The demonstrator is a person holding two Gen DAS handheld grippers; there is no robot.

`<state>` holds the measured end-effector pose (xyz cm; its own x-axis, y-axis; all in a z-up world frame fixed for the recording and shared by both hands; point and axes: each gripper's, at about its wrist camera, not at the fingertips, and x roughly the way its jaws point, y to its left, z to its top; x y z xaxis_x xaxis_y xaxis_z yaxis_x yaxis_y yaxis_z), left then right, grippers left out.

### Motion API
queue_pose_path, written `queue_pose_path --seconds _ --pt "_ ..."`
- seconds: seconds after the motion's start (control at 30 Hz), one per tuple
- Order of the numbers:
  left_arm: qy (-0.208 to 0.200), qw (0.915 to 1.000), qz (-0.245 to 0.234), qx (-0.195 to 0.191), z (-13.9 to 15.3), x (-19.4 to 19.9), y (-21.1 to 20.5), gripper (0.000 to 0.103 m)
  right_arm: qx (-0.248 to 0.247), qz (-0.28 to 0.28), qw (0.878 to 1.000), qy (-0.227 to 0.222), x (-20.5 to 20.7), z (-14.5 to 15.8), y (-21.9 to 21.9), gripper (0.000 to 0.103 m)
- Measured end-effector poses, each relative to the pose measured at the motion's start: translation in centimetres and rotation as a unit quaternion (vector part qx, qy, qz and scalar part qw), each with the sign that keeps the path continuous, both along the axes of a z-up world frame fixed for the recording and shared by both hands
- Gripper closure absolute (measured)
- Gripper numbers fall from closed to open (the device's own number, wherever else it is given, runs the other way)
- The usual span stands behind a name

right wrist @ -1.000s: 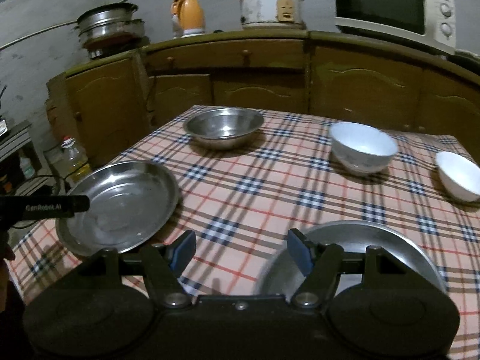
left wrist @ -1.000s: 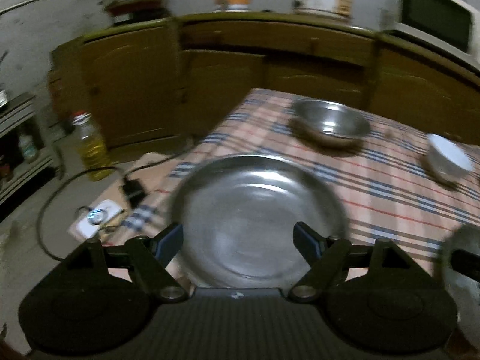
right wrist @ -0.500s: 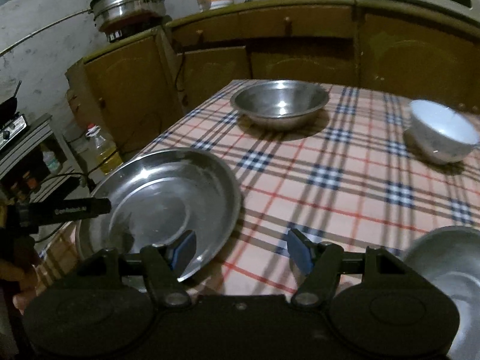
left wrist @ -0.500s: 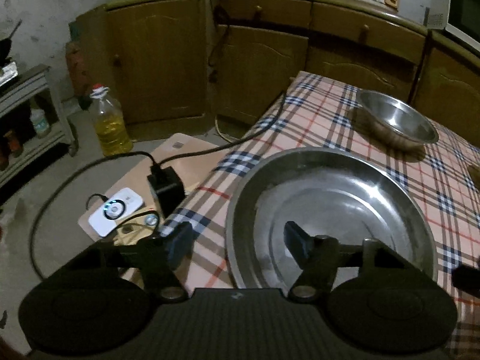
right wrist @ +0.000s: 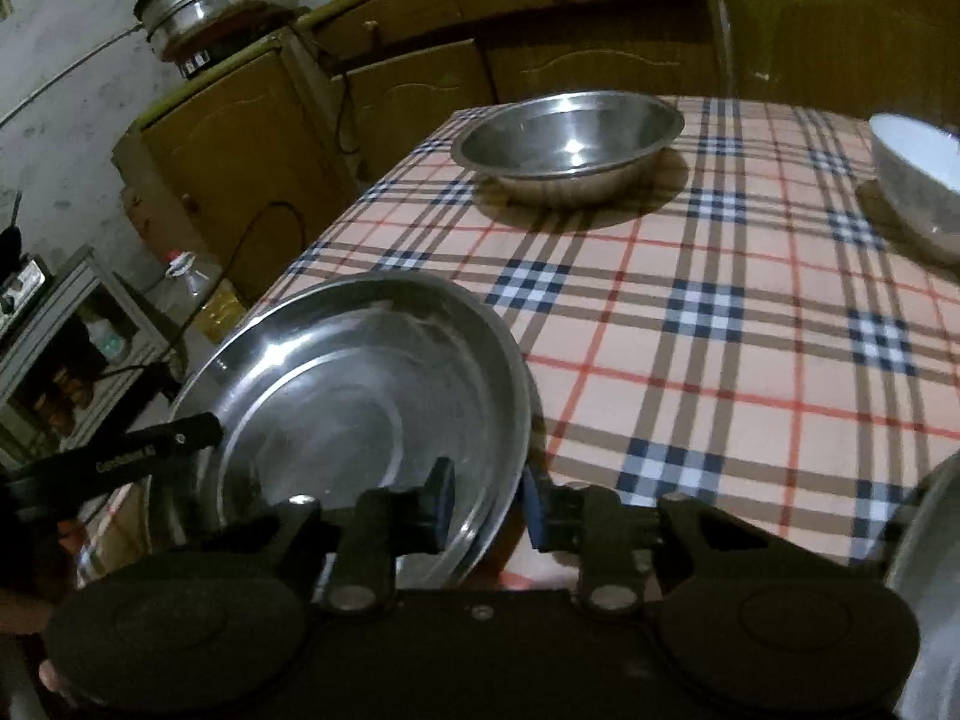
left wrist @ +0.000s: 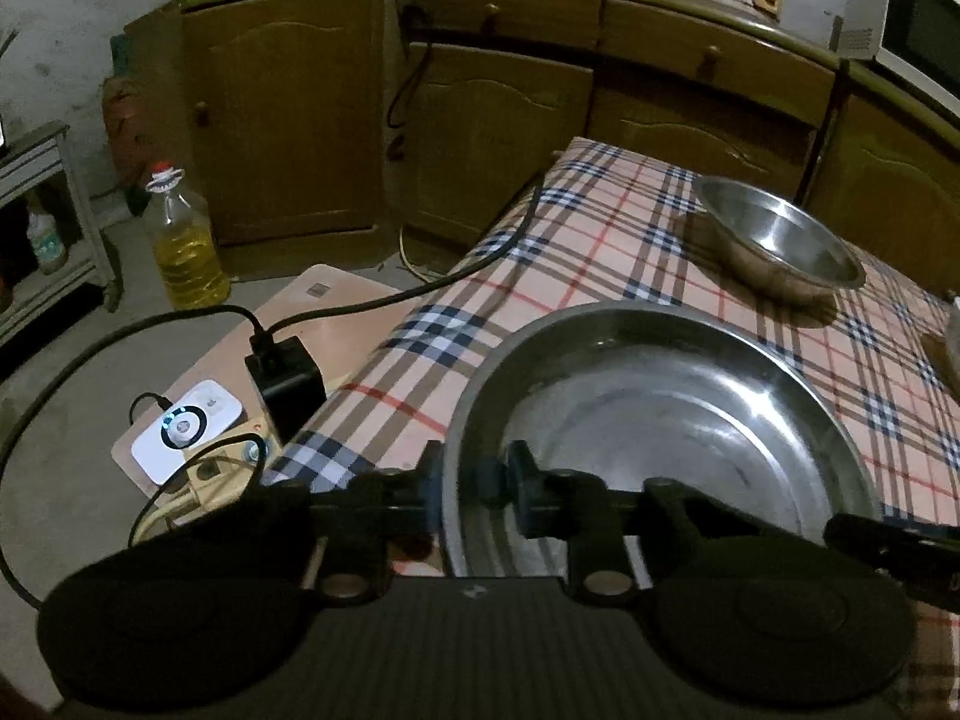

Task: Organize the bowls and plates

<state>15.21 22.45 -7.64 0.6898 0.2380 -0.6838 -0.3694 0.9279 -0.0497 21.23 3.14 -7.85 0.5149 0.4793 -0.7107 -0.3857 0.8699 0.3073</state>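
Both my grippers have just closed on the steel plate (left wrist: pixel 660 420): left gripper (left wrist: pixel 468 480) pinches its near-left rim, right gripper (right wrist: pixel 486 504) its near-right rim. Nothing looks stacked yet; ahead sit the steel bowl (right wrist: pixel 570 144) and white bowl (right wrist: pixel 918 180) on the worktop (right wrist: pixel 720 330).

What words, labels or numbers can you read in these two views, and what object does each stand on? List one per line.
Pale lettering on the side of the left hand-held gripper: too blurred to read with certainty.
Label on the small bottle on the shelf: too small to read.
Oil bottle: no readable label.
Steel plate, steel bowl: no markings visible.
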Motion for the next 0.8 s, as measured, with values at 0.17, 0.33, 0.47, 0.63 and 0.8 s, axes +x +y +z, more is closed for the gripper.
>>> queue_pose_path --seconds 0.17,0.33,0.47,0.63,0.8 --pt "-0.020 0.9996 -0.020 0.008 0.8 -0.8 -1.3 0.087 0.006 -0.018 1.000 -0.001 -0.6 0.7 -1.9 0.082" --pt "-0.031 0.9989 -0.036 0.004 1.7 -1.6 -3.2 0.087 0.000 -0.028 0.999 -0.023 -1.7 2.3 -4.0 0.082" --pt "-0.039 0.9982 -0.046 0.002 2.7 -2.3 -5.2 0.087 -0.006 -0.036 0.999 -0.041 -2.9 3.6 -6.1 0.082" --pt "-0.044 0.9960 -0.077 0.001 3.9 -3.1 -8.3 0.086 -0.003 -0.059 0.996 -0.064 -4.4 5.3 -9.7 0.082" --pt "-0.054 0.9932 -0.103 0.002 5.1 -3.8 -11.7 0.086 -0.002 -0.087 0.993 -0.083 -6.1 6.9 -13.5 0.082"
